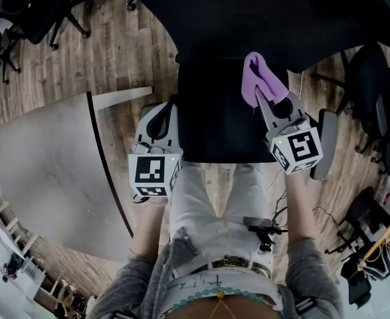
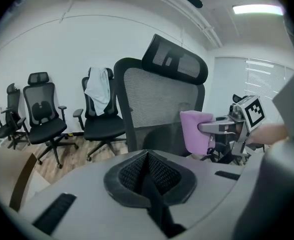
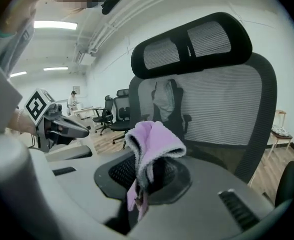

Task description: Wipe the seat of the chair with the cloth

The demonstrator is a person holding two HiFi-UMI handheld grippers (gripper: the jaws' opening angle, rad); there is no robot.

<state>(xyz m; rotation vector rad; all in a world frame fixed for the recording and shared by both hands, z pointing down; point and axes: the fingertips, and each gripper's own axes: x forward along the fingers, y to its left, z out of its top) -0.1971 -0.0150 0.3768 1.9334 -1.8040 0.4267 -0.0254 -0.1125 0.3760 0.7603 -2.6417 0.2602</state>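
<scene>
Item: cloth (image 1: 261,77), lilac; likely soft, light, limp | Location: over seat (image 1: 211,121), far right corner | Hold: right gripper (image 1: 260,102) clamped on bunched fold, best purchase there | left gripper (image 1: 159,115) closed, empty, at seat's left edge

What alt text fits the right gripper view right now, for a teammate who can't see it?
The right gripper has its jaws shut on a folded purple cloth that flops over their tips. Behind it stands a black mesh chair backrest with a headrest; the left gripper shows at the picture's left.
</scene>
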